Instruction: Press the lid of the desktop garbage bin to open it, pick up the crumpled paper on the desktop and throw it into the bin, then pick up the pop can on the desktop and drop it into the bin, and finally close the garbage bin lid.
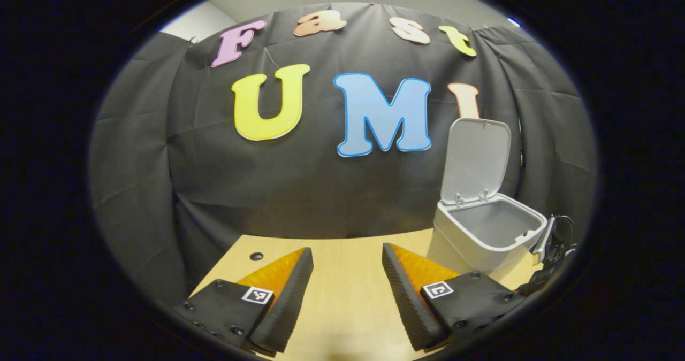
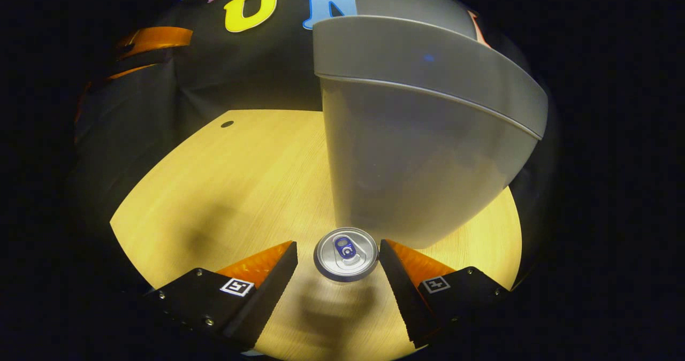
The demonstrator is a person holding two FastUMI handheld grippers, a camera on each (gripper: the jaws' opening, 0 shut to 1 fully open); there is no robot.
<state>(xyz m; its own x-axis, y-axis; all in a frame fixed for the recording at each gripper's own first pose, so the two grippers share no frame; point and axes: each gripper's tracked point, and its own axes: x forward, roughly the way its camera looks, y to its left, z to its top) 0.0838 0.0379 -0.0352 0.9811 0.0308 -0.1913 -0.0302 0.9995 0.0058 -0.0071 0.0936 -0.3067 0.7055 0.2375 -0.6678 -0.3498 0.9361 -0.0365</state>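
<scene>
The desk (image 2: 214,190) is pale wood, with black cloth behind it. On it stands the garbage bin (image 1: 484,240), with its lid (image 1: 476,160) raised upright at the far side. I hold the right gripper (image 2: 338,259) low over the pop can (image 2: 345,254), which stands upright on the desk just in front of the bin wall. The jaws are wide open, one on each side of the can, and I think they do not touch it yet. To grip well, I should go lower around the body, close evenly, then lift straight. The can top is silver with a blue tab. The left gripper (image 1: 348,275) hangs open and empty above the desk, left of the bin.
</scene>
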